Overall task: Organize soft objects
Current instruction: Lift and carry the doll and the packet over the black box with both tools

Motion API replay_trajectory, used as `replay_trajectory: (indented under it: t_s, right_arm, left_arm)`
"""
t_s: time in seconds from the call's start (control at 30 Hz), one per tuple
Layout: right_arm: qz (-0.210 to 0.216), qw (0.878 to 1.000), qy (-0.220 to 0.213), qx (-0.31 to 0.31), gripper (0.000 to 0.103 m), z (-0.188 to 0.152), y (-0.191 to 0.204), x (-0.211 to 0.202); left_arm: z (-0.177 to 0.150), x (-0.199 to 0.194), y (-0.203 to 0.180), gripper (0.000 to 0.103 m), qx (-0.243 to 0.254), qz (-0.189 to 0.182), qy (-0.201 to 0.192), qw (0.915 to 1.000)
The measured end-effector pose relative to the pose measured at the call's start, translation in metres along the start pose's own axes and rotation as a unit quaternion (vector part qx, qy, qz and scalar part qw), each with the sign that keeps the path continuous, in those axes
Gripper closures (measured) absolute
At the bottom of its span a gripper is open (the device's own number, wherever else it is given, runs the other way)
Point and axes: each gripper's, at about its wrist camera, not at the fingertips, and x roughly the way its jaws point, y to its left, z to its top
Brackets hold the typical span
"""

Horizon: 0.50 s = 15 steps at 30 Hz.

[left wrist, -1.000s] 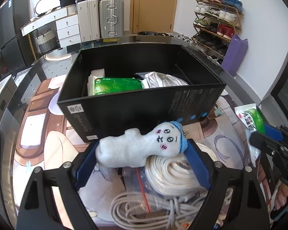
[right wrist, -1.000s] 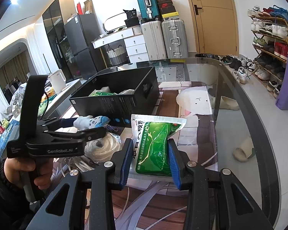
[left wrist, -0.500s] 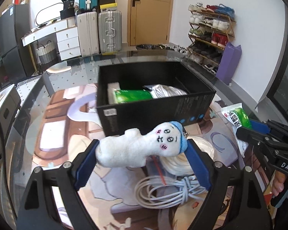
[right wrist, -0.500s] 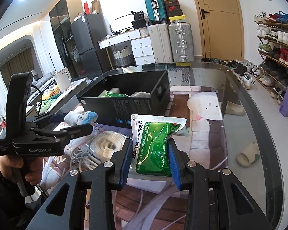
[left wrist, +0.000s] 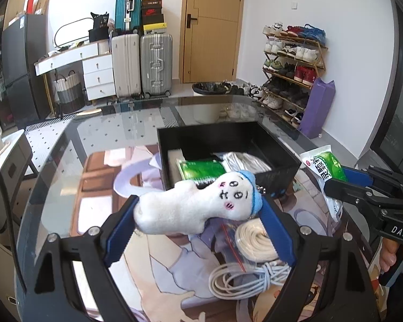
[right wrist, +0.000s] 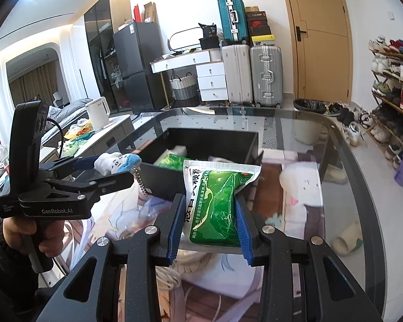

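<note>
My left gripper is shut on a white plush toy with a blue cap, held in the air before the black box. The toy also shows in the right wrist view. My right gripper is shut on a green-and-white soft packet, also raised near the box; the packet shows at the right of the left wrist view. The box holds a green packet, a grey bag and a white item.
A coil of cream rope in a clear bag and a white cable bundle lie on the glass table below the left gripper. Suitcases, a drawer unit and a shoe rack stand beyond the table.
Both grippers have risen and drawn back from the box with their loads. The box now looks smaller and lies farther ahead; the rope and cable are more exposed below.
</note>
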Motion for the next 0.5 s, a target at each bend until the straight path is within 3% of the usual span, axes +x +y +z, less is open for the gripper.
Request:
replay_trajectory:
  t_s: [0.5]
  right_arm:
    - [0.004, 0.999, -0.033, -0.001, 0.067, 0.036, -0.004, 0.017]
  left_arm:
    - [0.027, 0.015, 0.006, 0.015, -0.006, 0.004, -0.026, 0.9996]
